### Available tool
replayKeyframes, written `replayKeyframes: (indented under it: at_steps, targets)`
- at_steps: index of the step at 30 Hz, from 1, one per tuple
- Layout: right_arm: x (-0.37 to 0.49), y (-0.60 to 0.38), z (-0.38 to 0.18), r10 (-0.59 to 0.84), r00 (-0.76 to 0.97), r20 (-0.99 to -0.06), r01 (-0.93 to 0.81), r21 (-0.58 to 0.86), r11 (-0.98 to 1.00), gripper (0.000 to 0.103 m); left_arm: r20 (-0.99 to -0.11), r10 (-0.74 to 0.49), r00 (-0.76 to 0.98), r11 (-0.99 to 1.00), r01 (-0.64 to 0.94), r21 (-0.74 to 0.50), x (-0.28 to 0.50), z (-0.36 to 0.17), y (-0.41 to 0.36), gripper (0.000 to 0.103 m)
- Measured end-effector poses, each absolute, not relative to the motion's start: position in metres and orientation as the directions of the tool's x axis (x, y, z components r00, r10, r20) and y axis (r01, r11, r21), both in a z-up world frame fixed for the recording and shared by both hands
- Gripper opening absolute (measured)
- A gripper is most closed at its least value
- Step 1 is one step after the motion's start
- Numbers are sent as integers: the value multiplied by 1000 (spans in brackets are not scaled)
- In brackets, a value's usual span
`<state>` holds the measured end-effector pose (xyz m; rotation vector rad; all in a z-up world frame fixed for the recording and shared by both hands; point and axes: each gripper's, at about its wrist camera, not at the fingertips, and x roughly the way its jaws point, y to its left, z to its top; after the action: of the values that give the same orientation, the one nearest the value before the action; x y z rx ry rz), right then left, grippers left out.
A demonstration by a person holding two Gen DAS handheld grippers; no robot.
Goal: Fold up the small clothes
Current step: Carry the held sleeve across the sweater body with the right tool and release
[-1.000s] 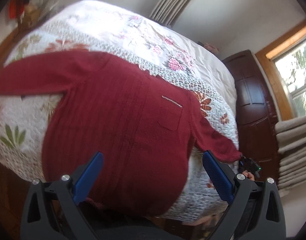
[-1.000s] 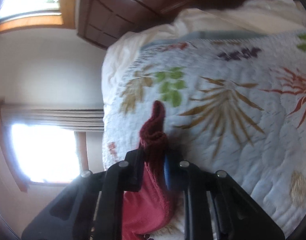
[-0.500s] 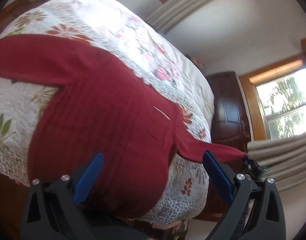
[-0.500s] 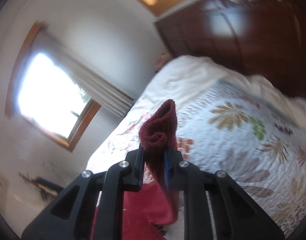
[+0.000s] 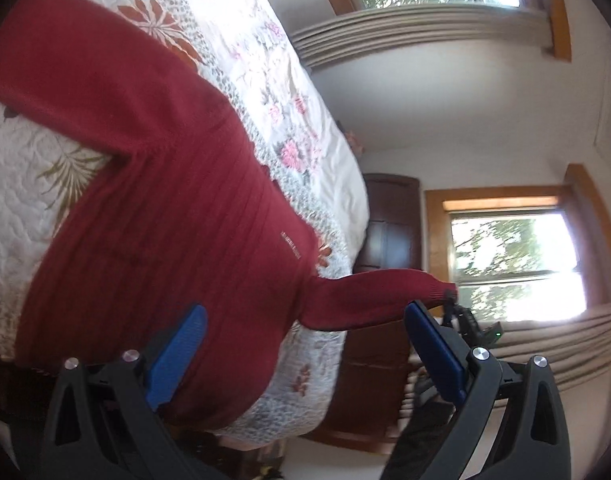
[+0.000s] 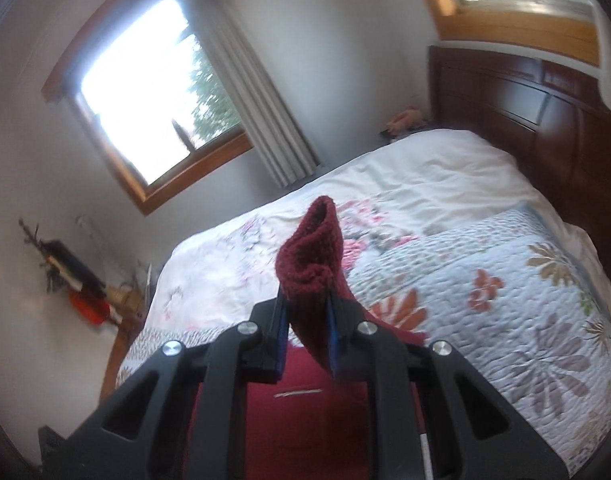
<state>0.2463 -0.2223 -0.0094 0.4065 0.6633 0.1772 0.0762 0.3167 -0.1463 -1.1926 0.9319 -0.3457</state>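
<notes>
A dark red knit sweater (image 5: 177, 208) lies spread on the flowered quilt (image 5: 29, 168) of a bed, one sleeve (image 5: 65, 68) stretched to the upper left. My left gripper (image 5: 305, 344) hangs open above the sweater's hem, nothing between its blue pads (image 5: 177, 352). The other sleeve (image 5: 377, 292) is lifted off the bed toward the right. My right gripper (image 6: 307, 316) is shut on that sleeve's cuff (image 6: 311, 252), which sticks up past the fingertips. The sweater body (image 6: 301, 412) shows below the right gripper.
A dark wooden headboard (image 6: 545, 128) stands at the far end of the bed. Two windows (image 6: 145, 80) with beige curtains (image 6: 261, 100) are in the walls. A small stand with dried plants (image 6: 77, 276) sits by the bed's corner. The quilt edge (image 5: 297, 396) drops toward the floor.
My right gripper has lifted the sleeve cuff up off the quilt and swung it round toward the sweater's body. The left gripper has tilted, staying open over the hem.
</notes>
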Motion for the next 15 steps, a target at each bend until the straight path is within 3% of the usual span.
replayKeyframes:
  at_steps: [8,15]
  targets:
    - [255,-97,-44,306,692,-654,-120,313,942,15,-435,-688,580,371,-234,-899,94,-159,339,99]
    - [257,12,-125,228,609,-760,-224,111,968,15,-481,-712,512,454,-188,-871,122,-157,339,99]
